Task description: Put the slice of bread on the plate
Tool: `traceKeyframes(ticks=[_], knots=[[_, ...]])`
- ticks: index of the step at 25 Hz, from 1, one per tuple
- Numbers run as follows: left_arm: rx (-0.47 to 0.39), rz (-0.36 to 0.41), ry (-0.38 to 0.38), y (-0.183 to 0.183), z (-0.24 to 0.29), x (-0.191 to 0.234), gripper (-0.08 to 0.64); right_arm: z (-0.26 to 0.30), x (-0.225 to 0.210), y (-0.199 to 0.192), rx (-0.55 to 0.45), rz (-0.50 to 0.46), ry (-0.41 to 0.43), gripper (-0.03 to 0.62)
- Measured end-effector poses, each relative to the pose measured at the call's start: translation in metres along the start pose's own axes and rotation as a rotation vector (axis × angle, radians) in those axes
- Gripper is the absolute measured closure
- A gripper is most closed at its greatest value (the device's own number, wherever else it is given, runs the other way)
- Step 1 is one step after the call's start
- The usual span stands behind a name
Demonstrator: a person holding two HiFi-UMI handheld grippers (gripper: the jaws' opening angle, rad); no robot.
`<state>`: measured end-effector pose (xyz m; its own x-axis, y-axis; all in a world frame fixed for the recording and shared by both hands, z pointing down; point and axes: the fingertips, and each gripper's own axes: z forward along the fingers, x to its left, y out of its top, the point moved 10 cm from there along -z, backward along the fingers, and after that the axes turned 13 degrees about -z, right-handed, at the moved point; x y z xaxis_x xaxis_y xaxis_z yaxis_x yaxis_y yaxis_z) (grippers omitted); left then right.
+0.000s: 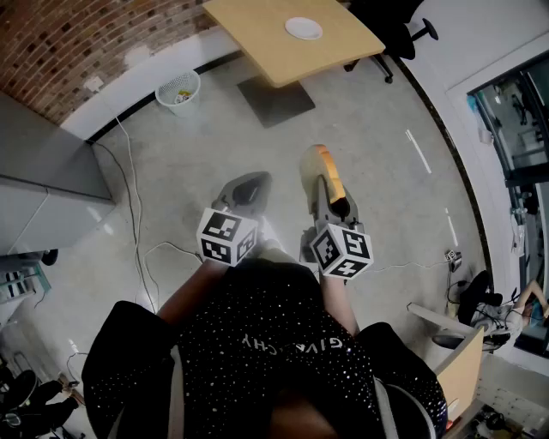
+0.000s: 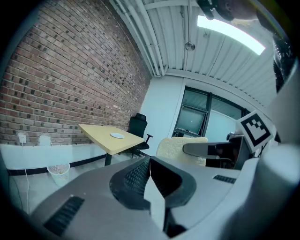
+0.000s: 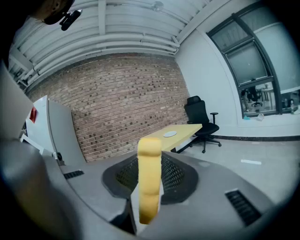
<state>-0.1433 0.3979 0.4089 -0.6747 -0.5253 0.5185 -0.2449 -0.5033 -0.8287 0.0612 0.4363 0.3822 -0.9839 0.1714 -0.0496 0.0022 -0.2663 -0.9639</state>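
Observation:
A pale yellow slice of bread [image 3: 150, 183] stands edge-on between the jaws of my right gripper [image 3: 151, 161], which is shut on it. In the head view the bread [image 1: 331, 178] sticks out of the right gripper [image 1: 321, 163] above the grey floor. My left gripper [image 1: 247, 183] hangs beside it, shut with nothing between its pads [image 2: 136, 176]. In the left gripper view the bread [image 2: 176, 147] shows broadside to the right. The small white plate [image 1: 304, 28] lies on a wooden table [image 1: 257, 26] far ahead, well apart from both grippers.
A black office chair [image 1: 401, 33] stands right of the table. A white mesh waste basket [image 1: 178, 88] sits by the brick wall on the left. Cables [image 1: 129, 197] run over the floor at left, next to a grey cabinet [image 1: 43, 184].

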Motion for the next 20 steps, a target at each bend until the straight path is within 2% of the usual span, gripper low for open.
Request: traceKeyframes(ticks=[7,14,20], knots=[[-0.018,-0.003,-0.001,0.000,-0.004,0.005,0.549,-0.003,0.000,-0.004,-0.006,-0.004,-0.018,0.499],[-0.002,-0.007,0.012,-0.006,-0.005,0.015,0.549,-0.001,-0.014,-0.010,0.001,0.024,-0.060,0.499],[-0.002,-0.001,0.015,0.005,0.012,0.022,0.549,0.021,-0.029,-0.003,-0.030,0.039,-0.064,0.499]])
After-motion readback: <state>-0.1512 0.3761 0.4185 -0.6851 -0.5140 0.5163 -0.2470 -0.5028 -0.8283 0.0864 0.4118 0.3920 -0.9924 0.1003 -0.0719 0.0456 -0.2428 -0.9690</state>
